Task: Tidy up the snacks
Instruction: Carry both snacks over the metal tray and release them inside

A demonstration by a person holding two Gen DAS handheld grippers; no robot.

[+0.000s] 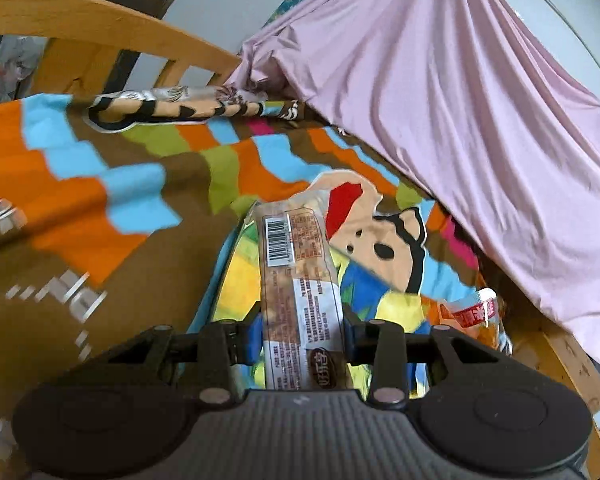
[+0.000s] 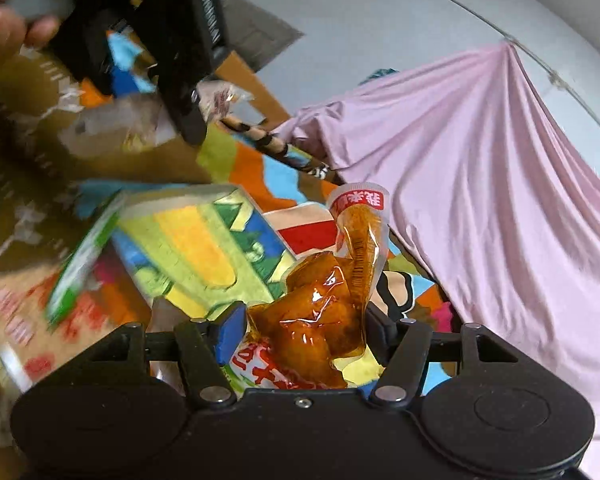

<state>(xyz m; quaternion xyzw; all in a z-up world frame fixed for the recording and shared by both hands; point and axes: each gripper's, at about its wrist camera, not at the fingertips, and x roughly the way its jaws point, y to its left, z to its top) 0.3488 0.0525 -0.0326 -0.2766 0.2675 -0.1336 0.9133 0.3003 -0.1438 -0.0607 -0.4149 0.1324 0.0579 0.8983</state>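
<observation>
My left gripper is shut on a long clear snack bar packet with a barcode, held above the colourful bedspread. My right gripper is shut on a clear pouch of orange-brown snack with a red-and-white top. That pouch also shows in the left wrist view at the lower right. The left gripper body and its bar packet show in the right wrist view at the upper left.
A green-and-yellow snack bag and a red-printed pack lie blurred on the bedspread at the left. A pink sheet drapes over the right side. A wooden bed rail runs behind.
</observation>
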